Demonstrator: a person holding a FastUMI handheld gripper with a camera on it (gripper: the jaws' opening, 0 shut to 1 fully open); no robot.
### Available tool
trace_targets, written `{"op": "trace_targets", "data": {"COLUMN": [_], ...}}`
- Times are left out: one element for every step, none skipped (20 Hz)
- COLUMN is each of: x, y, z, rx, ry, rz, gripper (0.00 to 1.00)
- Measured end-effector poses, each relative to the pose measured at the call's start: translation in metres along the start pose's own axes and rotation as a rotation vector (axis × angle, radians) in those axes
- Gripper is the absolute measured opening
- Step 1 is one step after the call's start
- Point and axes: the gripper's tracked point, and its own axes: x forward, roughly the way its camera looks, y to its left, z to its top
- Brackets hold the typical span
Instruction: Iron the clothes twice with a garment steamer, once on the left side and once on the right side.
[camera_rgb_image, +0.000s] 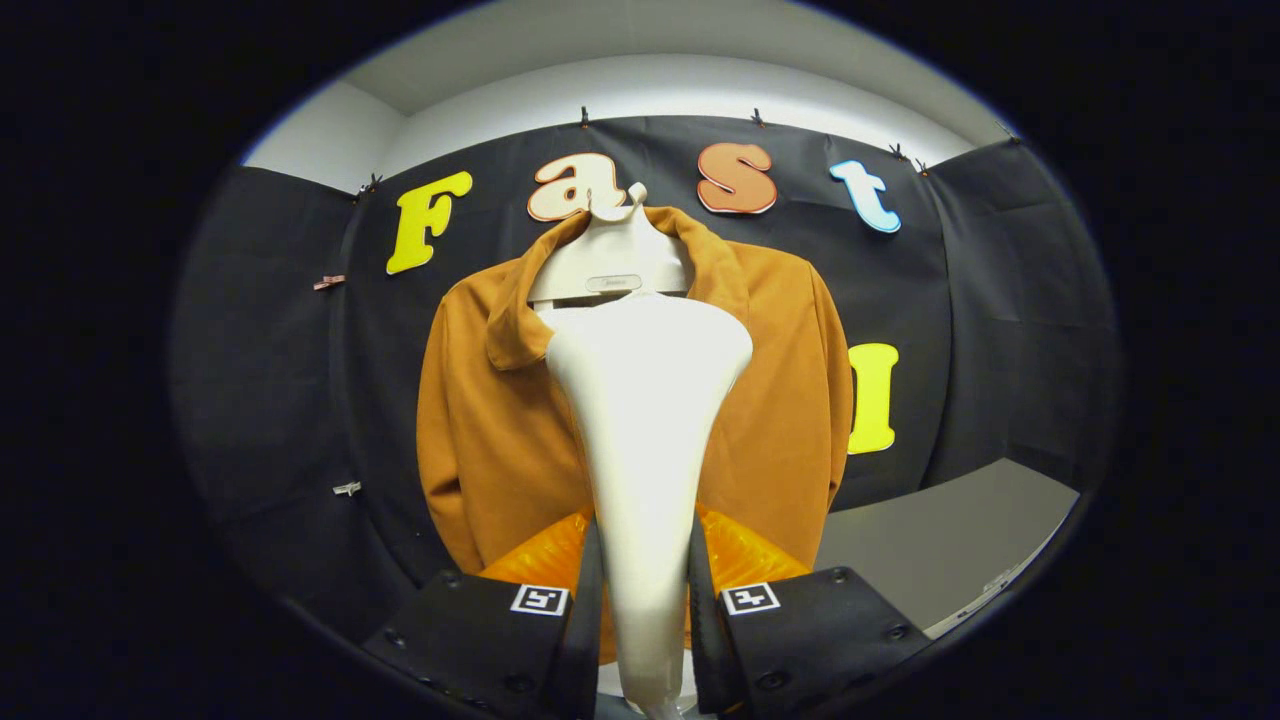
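Going L to R past my claw (645, 600): the rust-orange soft cloth jacket (490, 420) hangs on a pale plastic hanger (612, 265) straight ahead, beyond my fingertips, its L front panel, open middle and R panel all in reach. My fingers are clamped narrow on the handle of the white smooth plastic garment steamer (645, 400), its wide head up btwn me & the jacket. Steamer prob stiff, slick, top-heavy, so grip stays low on the neck; fabric looks limp, will swing if pushed.
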Motion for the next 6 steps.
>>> {"op": "trace_targets", "data": {"x": [-0.0004, -0.0012, -0.0014, -0.0005, -0.0007, 0.0000], "y": [-0.0016, -0.0033, -0.0042, -0.0055, -0.0076, -0.0074], "z": [0.0022, 0.0042, 0.0061, 0.0066, 0.0063, 0.0045], "rx": [0.000, 0.003, 0.007, 0.007, 0.003, -0.001], "ry": [-0.012, -0.021, -0.030, -0.037, -0.038, -0.035], "rz": [0.002, 0.005, 0.010, 0.010, 0.009, 0.012], "gripper": [0.41, 0.41, 0.41, 0.41, 0.41, 0.41]}}
